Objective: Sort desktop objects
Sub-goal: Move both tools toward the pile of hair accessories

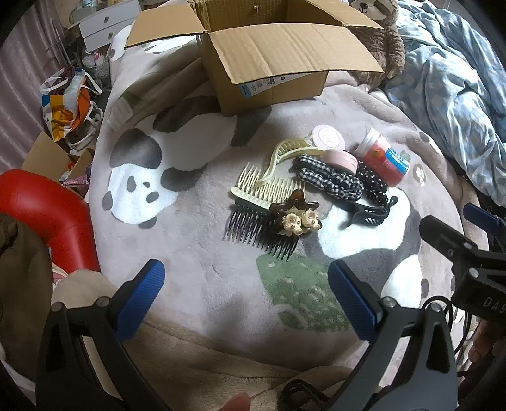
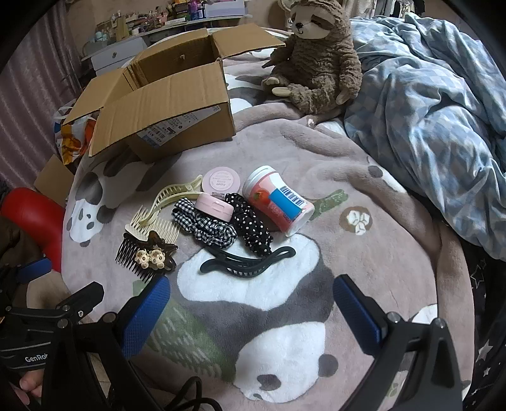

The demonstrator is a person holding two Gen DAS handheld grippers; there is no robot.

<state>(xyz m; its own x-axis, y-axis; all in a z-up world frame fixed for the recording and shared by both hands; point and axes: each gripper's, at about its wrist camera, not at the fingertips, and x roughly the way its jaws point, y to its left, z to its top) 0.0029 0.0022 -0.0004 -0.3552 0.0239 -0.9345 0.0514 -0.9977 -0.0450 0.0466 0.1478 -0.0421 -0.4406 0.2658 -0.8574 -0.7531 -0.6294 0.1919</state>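
A heap of small items lies on a panda-print blanket [image 1: 196, 272]: a black comb [image 1: 253, 227], a cream comb [image 1: 262, 185], a brown star clip with cream flowers [image 1: 295, 216], a cream claw clip [image 1: 284, 155], a checked scrunchie [image 1: 329, 181], a dotted scrunchie [image 1: 373, 183], a black clip [image 1: 367, 211], two pink round tins [image 1: 329, 137] and a red-pink jar [image 1: 384, 158] on its side. An open cardboard box [image 1: 272, 76] stands behind them. My left gripper [image 1: 246, 297] is open and empty, short of the combs. My right gripper [image 2: 251, 311] is open and empty, short of the black clip [image 2: 249, 262].
A brown sloth plush [image 2: 319, 57] sits right of the box. A rumpled blue quilt [image 2: 436, 126] fills the right side. A red object [image 1: 47, 215] and a bag of clutter [image 1: 68, 104] lie off the blanket's left edge. White drawers [image 1: 104, 27] stand at the back.
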